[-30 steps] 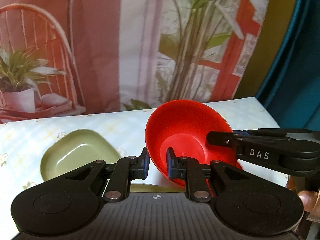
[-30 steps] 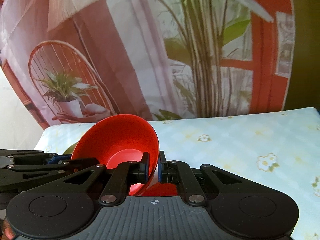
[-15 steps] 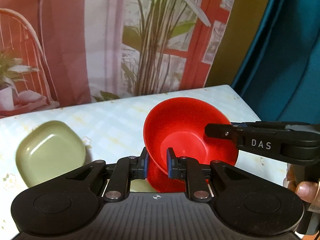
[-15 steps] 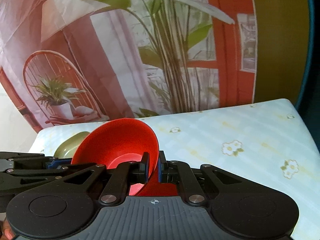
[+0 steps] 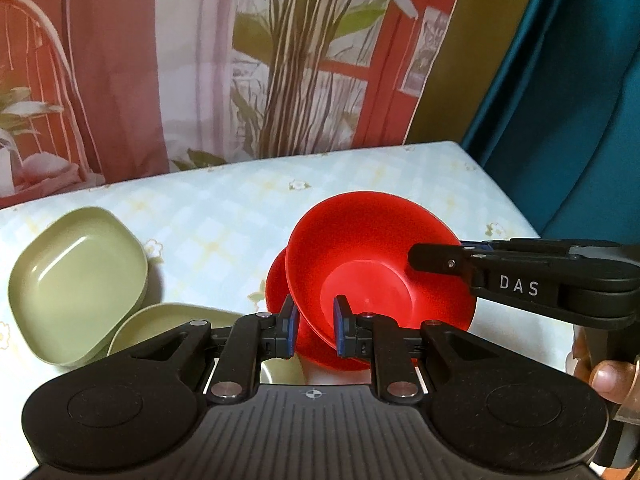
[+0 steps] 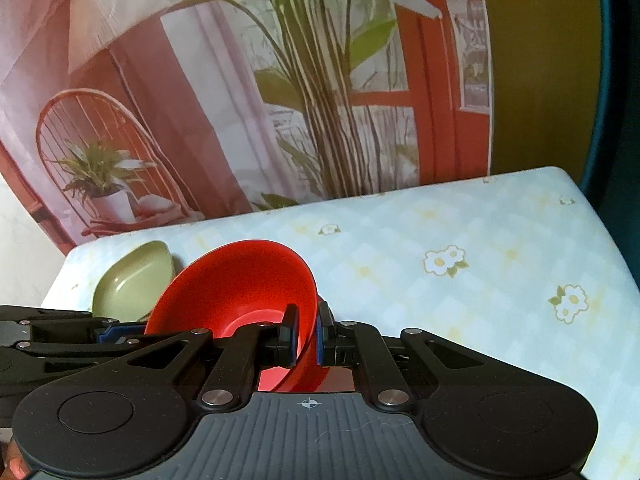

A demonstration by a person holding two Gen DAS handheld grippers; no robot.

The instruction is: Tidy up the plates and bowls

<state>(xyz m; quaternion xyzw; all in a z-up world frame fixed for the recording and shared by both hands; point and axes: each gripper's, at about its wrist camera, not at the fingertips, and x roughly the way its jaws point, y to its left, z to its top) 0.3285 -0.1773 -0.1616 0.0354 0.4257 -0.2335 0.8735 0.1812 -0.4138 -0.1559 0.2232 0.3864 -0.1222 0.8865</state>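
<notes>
Red bowl [image 5: 380,264] glossy plastic; green dishes [image 5: 76,272] satin plastic; tablecloth [image 6: 440,248] smooth.

Soft, even indoor light fills both wrist views, with no single source in sight. Pale glare sits in the hollow of the green dish [image 5: 76,276] left of the fingers, and a dull sheen on the red bowl [image 5: 372,264] between them. Faint shadows lie under both on the floral tablecloth [image 5: 224,216]. The printed backdrop [image 6: 256,92] beyond the fingertips is slightly soft. Fisheye distortion bows the table's edges, and the corners darken.
</notes>
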